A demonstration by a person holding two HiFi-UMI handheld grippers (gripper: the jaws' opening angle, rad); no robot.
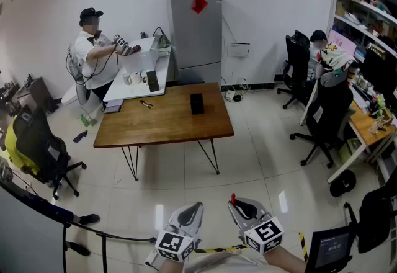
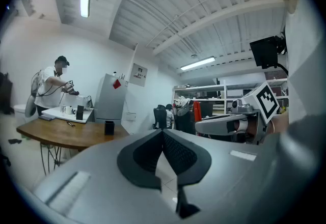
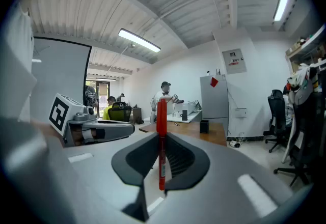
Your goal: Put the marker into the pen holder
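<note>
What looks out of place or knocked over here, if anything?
Nothing stands out. The marker is clamped upright in the right gripper. The pen holder stands upright on the table, well away from the gripper. Nothing looks spilled or damaged.

The head view looks forward and steeply down from above and behind. The left hand-held gripper (image 1: pixel 189 213) and the right hand-held gripper (image 1: pixel 239 208) sit close at its lower edge. The wooden tabletop (image 1: pixel 164 123) lies well ahead of them across the floor (image 1: pixel 248 160).

Each gripper view rides on its own hand-held gripper and looks along the jaws. It is tilted upward, so the ceiling (image 2: pixel 153 9) fills the top of the picture, and the other hand-held gripper shows just beside it.

All three views share the tabletop, the black pen holder (image 1: pixel 196 103) on it and the grey fridge (image 1: pixel 195 36) beyond, all far ahead of the jaws.
</note>
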